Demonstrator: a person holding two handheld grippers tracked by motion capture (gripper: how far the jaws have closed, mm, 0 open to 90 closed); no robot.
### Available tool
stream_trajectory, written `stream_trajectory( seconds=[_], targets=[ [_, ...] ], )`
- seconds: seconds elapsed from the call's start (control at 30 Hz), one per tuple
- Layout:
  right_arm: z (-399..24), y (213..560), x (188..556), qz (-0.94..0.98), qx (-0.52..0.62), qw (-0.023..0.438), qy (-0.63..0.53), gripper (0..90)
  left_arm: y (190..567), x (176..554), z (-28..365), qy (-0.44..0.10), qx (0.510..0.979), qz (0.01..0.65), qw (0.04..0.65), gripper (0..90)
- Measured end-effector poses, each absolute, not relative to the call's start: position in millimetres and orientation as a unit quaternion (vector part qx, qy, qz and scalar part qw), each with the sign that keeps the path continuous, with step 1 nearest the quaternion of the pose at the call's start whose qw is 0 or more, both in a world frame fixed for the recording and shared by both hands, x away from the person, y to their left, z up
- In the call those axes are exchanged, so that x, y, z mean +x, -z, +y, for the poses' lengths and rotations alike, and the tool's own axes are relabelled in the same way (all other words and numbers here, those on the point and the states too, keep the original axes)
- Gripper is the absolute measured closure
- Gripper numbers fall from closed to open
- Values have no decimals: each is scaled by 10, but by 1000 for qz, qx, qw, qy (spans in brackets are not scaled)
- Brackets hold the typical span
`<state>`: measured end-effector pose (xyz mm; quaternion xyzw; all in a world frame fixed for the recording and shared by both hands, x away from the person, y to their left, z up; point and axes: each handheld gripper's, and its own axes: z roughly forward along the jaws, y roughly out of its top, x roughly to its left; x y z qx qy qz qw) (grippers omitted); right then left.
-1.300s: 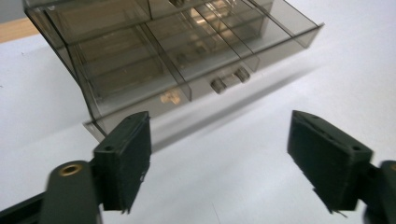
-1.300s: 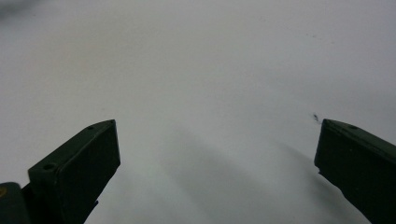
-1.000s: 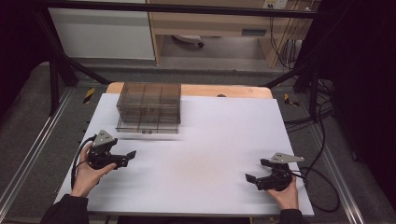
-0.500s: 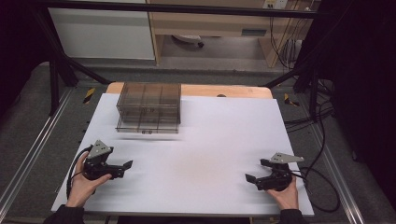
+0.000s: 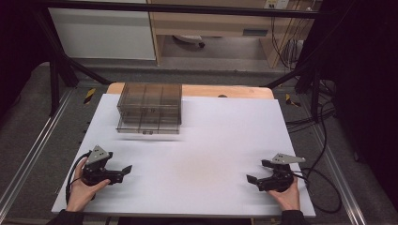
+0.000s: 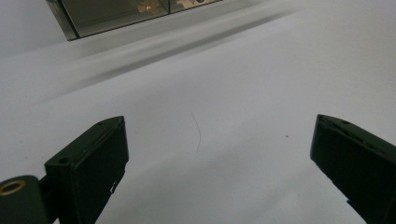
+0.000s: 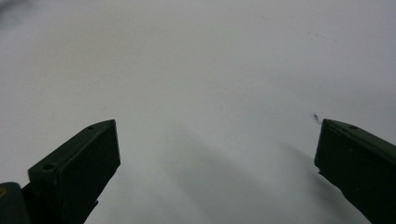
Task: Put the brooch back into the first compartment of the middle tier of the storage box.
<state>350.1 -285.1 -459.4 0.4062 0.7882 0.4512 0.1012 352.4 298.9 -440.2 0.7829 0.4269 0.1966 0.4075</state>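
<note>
A clear smoky plastic drawer box [image 5: 150, 108] stands at the back left of the white table [image 5: 211, 140]; its corner [image 6: 116, 14] appears at the top of the left gripper view. My left gripper [image 5: 123, 172] rests low at the table's front left, held by a hand, its jaws wide apart with nothing between them [image 6: 217, 154]. My right gripper [image 5: 252, 180] sits at the front right, also held by a hand, jaws spread wide over bare white surface [image 7: 217, 154].
A wooden tabletop edge [image 5: 225, 90] shows behind the white sheet. Black cables [image 5: 324, 178] trail off the right side. Metal rails and black frame posts flank the table, with cabinets beyond.
My left gripper has drawn back toward the table's front edge and slightly left. The right gripper has stayed put.
</note>
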Motion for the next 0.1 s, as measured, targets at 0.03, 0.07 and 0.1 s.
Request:
stream_trajectory(
  seconds=[0.03, 0.07, 0.1],
  targets=[
    [-2850, 4596, 3503, 788, 405, 102, -452, 5, 4402, 3524, 2989, -197, 783, 427, 408, 43],
    [-2849, 4596, 3504, 788, 405, 102, -451, 5, 4402, 3524, 2993, -197, 784, 426, 406, 43],
    [-2849, 4596, 3505, 788, 405, 102, -451, 5, 4405, 3524, 2993, -197, 784, 426, 406, 43]
  ],
)
